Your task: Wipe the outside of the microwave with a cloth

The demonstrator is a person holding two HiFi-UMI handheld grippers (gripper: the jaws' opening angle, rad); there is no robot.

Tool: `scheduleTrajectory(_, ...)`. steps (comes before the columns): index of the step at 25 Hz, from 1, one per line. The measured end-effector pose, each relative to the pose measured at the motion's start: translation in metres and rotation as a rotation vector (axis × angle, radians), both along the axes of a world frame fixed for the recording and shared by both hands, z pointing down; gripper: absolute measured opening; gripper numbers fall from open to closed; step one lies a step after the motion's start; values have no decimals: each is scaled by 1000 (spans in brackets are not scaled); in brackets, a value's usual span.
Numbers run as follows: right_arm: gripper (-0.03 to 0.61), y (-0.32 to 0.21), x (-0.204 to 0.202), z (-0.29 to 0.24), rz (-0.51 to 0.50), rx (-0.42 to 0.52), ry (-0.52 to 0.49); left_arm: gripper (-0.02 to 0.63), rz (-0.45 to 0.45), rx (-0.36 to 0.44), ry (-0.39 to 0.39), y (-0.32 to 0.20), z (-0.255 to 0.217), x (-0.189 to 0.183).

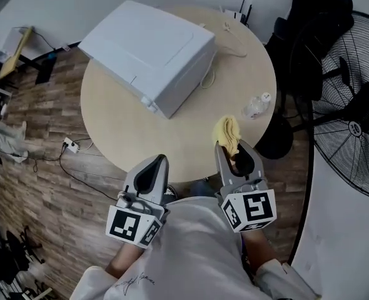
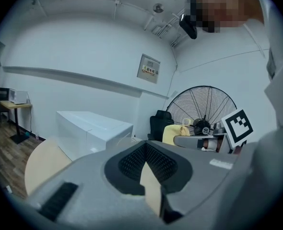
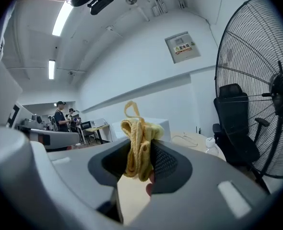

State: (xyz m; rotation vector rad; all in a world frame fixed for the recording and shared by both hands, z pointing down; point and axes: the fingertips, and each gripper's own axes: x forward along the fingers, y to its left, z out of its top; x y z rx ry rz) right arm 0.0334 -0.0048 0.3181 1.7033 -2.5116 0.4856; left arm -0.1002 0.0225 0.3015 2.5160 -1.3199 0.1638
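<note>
The person stands at the near edge of the round table (image 1: pixel 131 133) with both forearms drawn in close to the body, each gripper pointing forward across the tabletop; the two tools sit side by side, near each other but apart, the marker cubes tucked against the white shirt. The right gripper (image 1: pixel 232 149) has its jaws clamped on a bunched yellow cloth (image 1: pixel 226 130); from its own view the cloth (image 3: pixel 136 135) is pinched between the pads and sticks up above them in a crumpled knot with a loop on top. The left gripper (image 1: pixel 157 164) has its jaws brought together at the tips with nothing between them; only bare tabletop shows through the gap below the pads in its own view. The white microwave (image 1: pixel 150 52) rests on the far left part of the table, well apart from both tools; a small water bottle (image 1: pixel 257 105) stands by the right rim, and a big floor fan (image 1: pixel 353 114) is off to the right.
</note>
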Motion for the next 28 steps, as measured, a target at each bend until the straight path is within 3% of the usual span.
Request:
scheduleTrajectory(6,130,-41,25,14,-16,40,-20,-1,-84,6,-22,-19,12,14)
scheduleTrajectory(10,129,-70,23,22,-63,92,-11,-2,-131,5,-34,-27,16,17)
scheduleTrajectory(16,129,-127,15,47,-61,79,15,-8,-185,5,-37,-38,18,11)
scheduleTrajectory(23,129,-190,17,71,5,68,22,-8,-178,-13,-12,-40,12,9)
scheduleTrajectory(28,129,-230,22,84,65,70,57,-8,-198,17,14,-43,2,2)
